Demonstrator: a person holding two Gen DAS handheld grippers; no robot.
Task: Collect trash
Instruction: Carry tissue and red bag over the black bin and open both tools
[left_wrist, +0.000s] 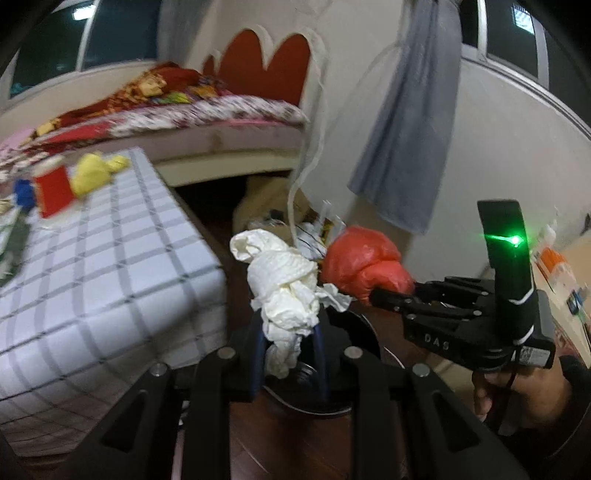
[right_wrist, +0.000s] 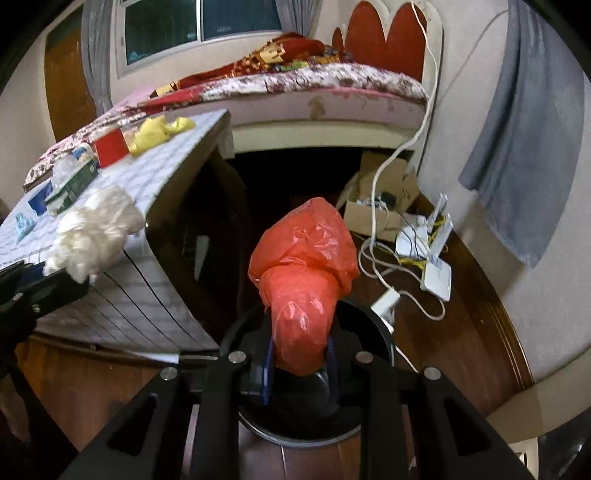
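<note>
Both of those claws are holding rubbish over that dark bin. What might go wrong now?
The red plastic bag bulges wider than the right gripper and could snag on the black bin rim. The crumpled white paper in the left gripper sits nearer the edge and might drop onto the floor.

A tabletop (right_wrist: 155, 173) covered in a white and grey checked cloth is carrying a crumpled yellow bag (right_wrist: 159, 132) at its 12 o'clock end, with a red box (right_wrist: 110, 147) just beside it at 9 o'clock and a green carton (right_wrist: 72, 186) nearer. The dark wooden floor (right_wrist: 476, 295) is bearing a black bin (right_wrist: 373, 417), two white routers (right_wrist: 432, 254), tangled white cables (right_wrist: 376, 258) and a cardboard box (right_wrist: 373, 214). A bed (right_wrist: 332, 96) is standing at 12 o'clock.
</note>
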